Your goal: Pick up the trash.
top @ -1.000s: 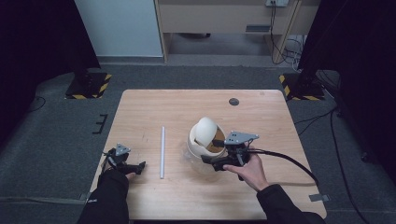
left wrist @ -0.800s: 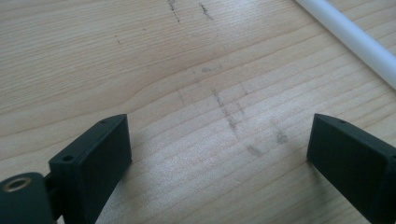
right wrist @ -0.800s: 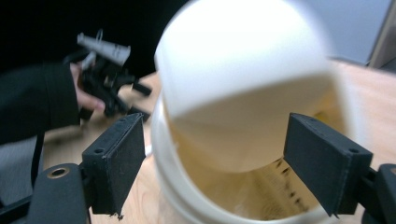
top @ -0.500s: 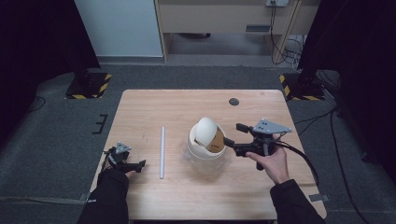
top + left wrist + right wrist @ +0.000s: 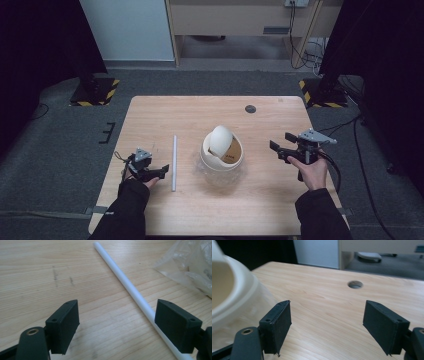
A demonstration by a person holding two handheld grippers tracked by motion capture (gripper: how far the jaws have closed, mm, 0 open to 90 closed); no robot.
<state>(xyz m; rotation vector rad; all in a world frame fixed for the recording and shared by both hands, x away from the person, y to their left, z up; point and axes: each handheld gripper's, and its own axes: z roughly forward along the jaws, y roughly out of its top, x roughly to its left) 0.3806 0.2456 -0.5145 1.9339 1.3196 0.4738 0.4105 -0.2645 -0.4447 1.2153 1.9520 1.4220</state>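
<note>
Both tongs gape empty: left tongs [image 5: 161, 171] beside white rod [image 5: 174, 162], lower left; we'd probably straddle it squarely; right tongs [image 5: 281, 146] idle.

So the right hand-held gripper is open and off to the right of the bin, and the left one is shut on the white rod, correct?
Not quite. The left hand-held gripper is open too: in the left gripper view its jaws stand apart around the white rod without clamping it. The right hand-held gripper is indeed open, right of the bin.

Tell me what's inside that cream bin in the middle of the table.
Through the cream bin's opening, beside its tilted swing lid, a brown interior shows. The lid and rim cover the rest, so any contents cannot be seen.
</note>
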